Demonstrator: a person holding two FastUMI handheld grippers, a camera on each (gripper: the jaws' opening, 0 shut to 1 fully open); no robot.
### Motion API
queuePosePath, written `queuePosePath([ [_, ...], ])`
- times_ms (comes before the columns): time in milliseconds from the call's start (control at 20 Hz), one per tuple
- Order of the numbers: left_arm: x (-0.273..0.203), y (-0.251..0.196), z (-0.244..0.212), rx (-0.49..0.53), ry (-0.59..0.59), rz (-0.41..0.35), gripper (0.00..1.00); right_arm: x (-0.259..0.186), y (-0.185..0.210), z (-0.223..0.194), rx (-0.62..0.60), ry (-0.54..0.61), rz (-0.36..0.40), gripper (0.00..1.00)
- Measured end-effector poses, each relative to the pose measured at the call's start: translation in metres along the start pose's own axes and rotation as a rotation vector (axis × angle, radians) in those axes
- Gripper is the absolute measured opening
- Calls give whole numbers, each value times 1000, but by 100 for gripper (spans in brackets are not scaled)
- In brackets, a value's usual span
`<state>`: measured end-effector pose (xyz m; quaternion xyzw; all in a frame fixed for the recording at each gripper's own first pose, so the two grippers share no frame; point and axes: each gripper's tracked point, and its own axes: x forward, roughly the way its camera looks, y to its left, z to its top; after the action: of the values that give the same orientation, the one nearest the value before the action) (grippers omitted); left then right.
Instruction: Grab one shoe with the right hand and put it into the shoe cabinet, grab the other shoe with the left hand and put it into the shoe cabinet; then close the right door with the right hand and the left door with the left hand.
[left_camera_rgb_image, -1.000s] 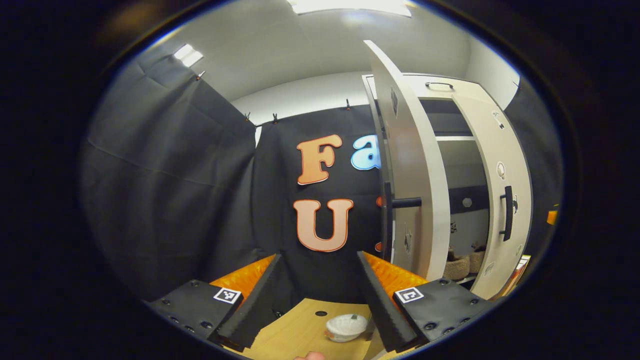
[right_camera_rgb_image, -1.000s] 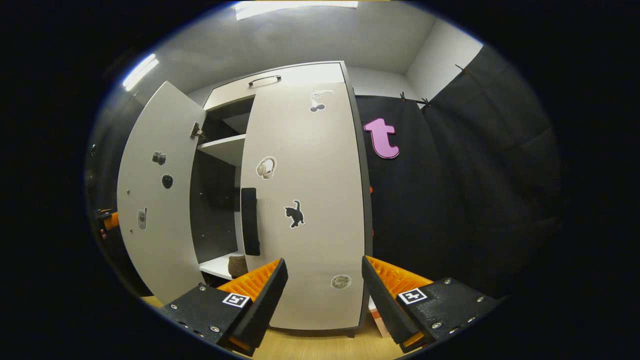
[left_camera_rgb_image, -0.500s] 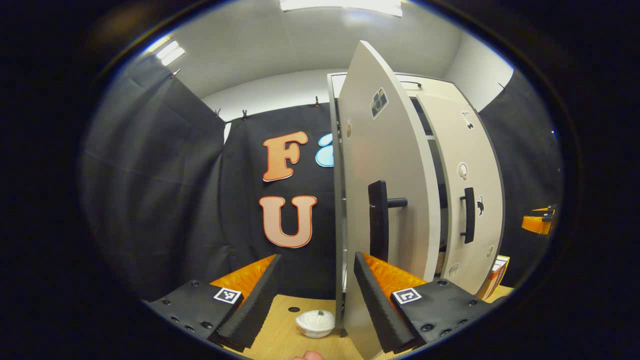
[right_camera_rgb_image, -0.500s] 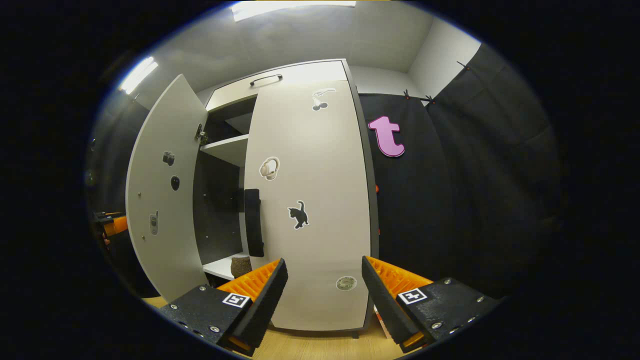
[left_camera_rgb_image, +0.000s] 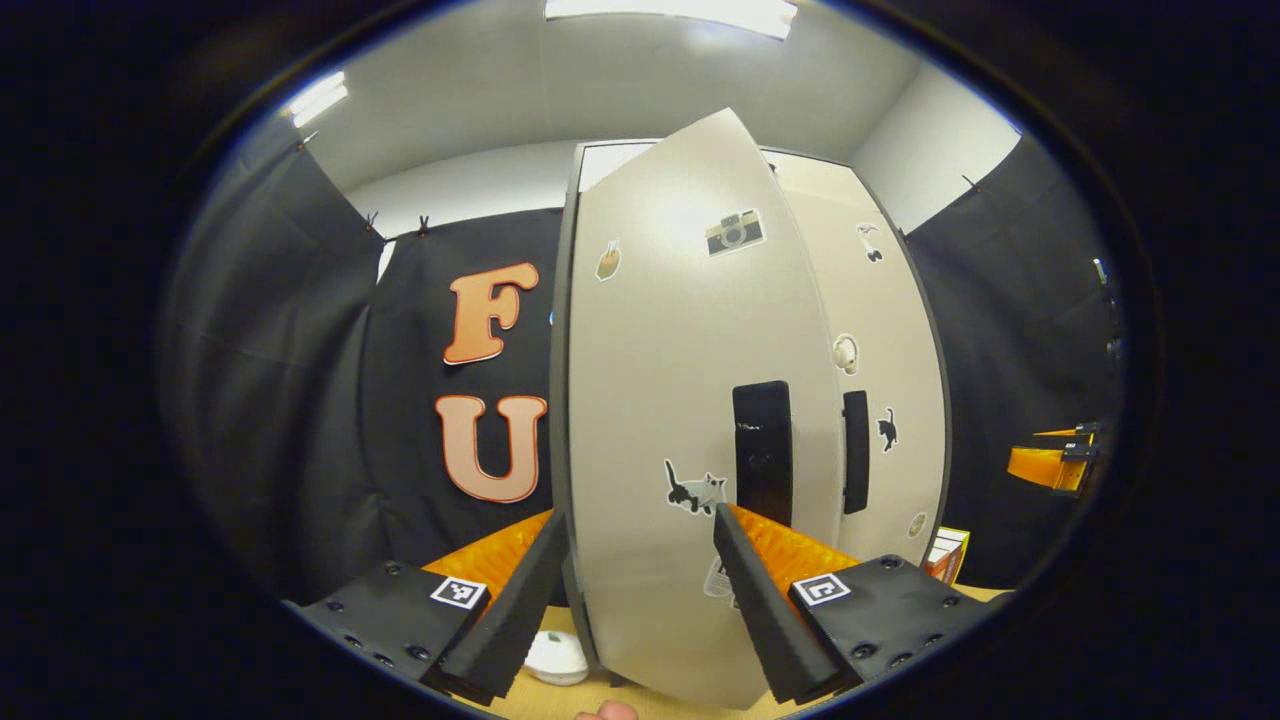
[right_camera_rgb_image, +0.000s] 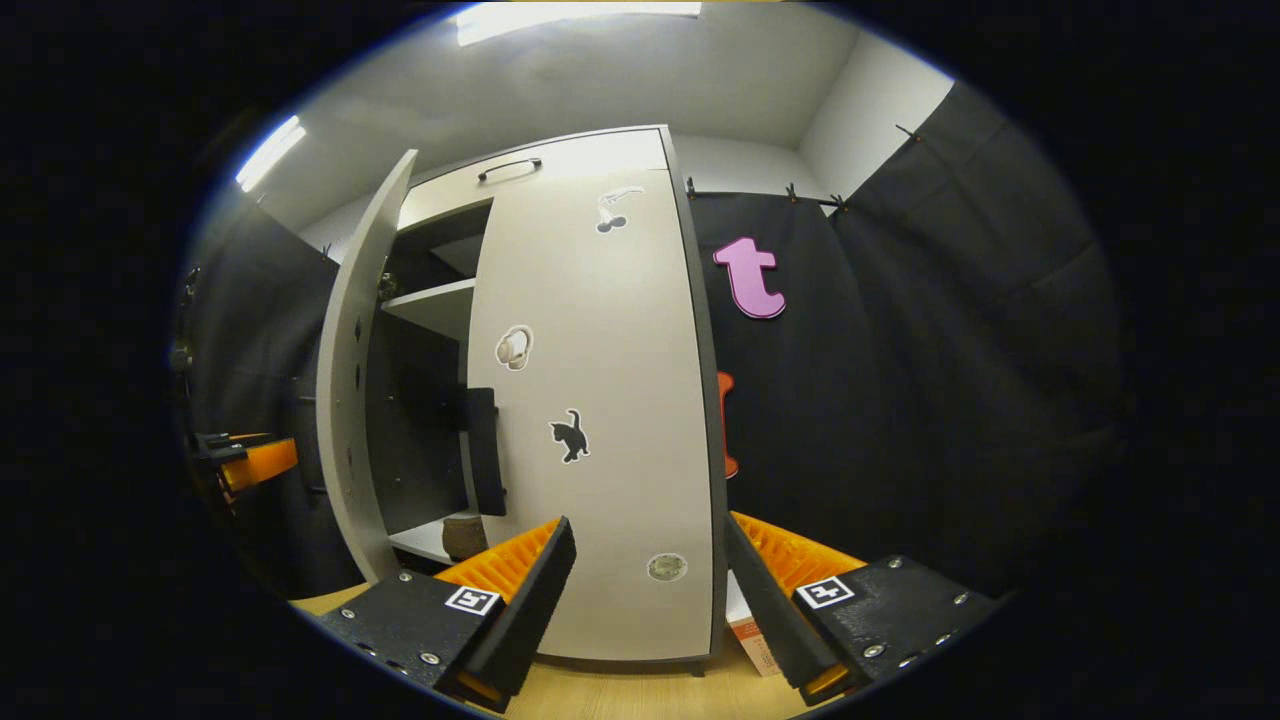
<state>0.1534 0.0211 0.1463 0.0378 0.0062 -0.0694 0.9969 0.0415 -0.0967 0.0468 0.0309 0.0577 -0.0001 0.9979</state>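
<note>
Shoe cabinet (right_camera_rgb_image: 560, 170) upright on the wooden floor against the black cloth wall, pale grey with a dark interior. Right door (right_camera_rgb_image: 600, 420) shut flat against the carcass, same as half a second back, black handle at its inner edge. Left door (left_camera_rgb_image: 680, 400) swung much nearer to closed than a second ago: then edge-on in the left gripper view with the shelves exposed, now broad-faced and covering almost the whole opening there. Seen from the right gripper view, left door still ajar, angled out, a gap left with a shelf and dark interior visible behind. Black handle (left_camera_rgb_image: 762, 450) of the left door now facing the left gripper view straight on, just above the right-hand finger.

Left gripper (left_camera_rgb_image: 640, 590) close up to the lower part of the left door, fingers spread wide with door surface between them, not clamping anything; whether a finger touches the panel cannot be told. Right gripper (right_camera_rgb_image: 648, 590) open too, empty, held in front of the closed right door, barely shifted.

One shoe (right_camera_rgb_image: 462, 537), brownish, on the bottom shelf inside the gap; second shoe hidden. Small white bowl-like object (left_camera_rgb_image: 556, 658) on the floor by the cabinet's left foot.
</note>
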Motion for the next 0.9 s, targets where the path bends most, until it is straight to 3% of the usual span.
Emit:
queuePosePath([
  [250,22,-32,-17,-51,33,-58,95,-6,-10,3,-13,5,-21,92],
  [900,86,-58,-23,-58,60,-74,96,-14,-27,7,-46,12,-52,92],
])
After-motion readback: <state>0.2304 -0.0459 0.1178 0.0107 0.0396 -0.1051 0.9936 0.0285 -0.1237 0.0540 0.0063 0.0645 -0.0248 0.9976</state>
